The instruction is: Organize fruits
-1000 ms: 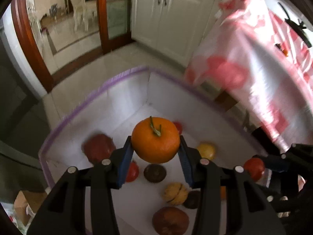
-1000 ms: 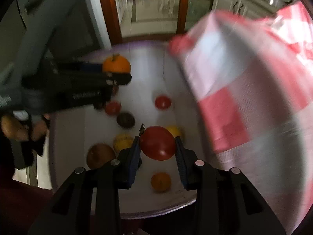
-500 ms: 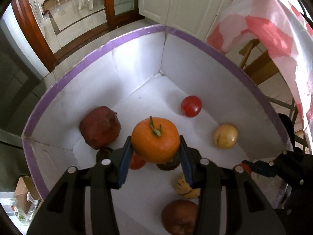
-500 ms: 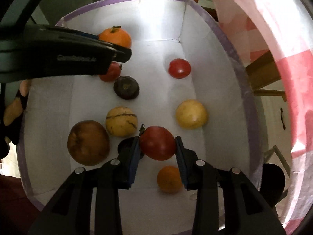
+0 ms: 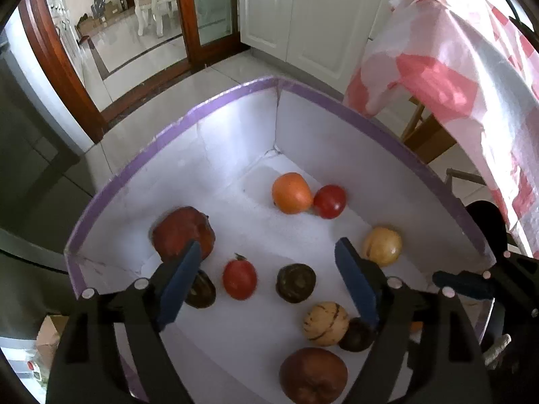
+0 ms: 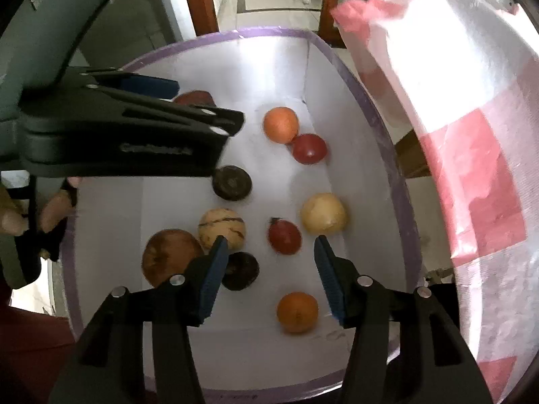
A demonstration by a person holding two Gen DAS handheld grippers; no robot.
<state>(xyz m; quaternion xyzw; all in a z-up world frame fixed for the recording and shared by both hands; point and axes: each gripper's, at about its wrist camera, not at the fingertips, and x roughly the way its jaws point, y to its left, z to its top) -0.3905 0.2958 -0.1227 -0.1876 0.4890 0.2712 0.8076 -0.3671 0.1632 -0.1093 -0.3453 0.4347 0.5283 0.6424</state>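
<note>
A tiled kitchen floor, white cupboards and a red-checked tablecloth (image 5: 448,67) surround the white box with the purple rim (image 5: 215,101) that I am working over.

Left wrist view: my left gripper (image 5: 269,262) hangs above the box floor with its jaws opening and nothing between them. The orange I carried a moment ago (image 5: 291,192) now lies ahead of the fingers near the far corner, touching a red tomato (image 5: 330,201). So that fruit is delivered. Just beside my left finger sits a big reddish pomegranate (image 5: 182,232); a small tomato (image 5: 240,278) and a dark fruit (image 5: 295,282) lie below the gap.

Right wrist view: my right gripper (image 6: 269,269) is also letting go, jaws opening and empty. The red tomato it held (image 6: 284,236) rests on the floor just ahead of the fingertips, beside a pale yellow fruit (image 6: 323,218). A small orange (image 6: 297,311) lies under the gap. Both hands look free to fetch more, I judge.
</note>
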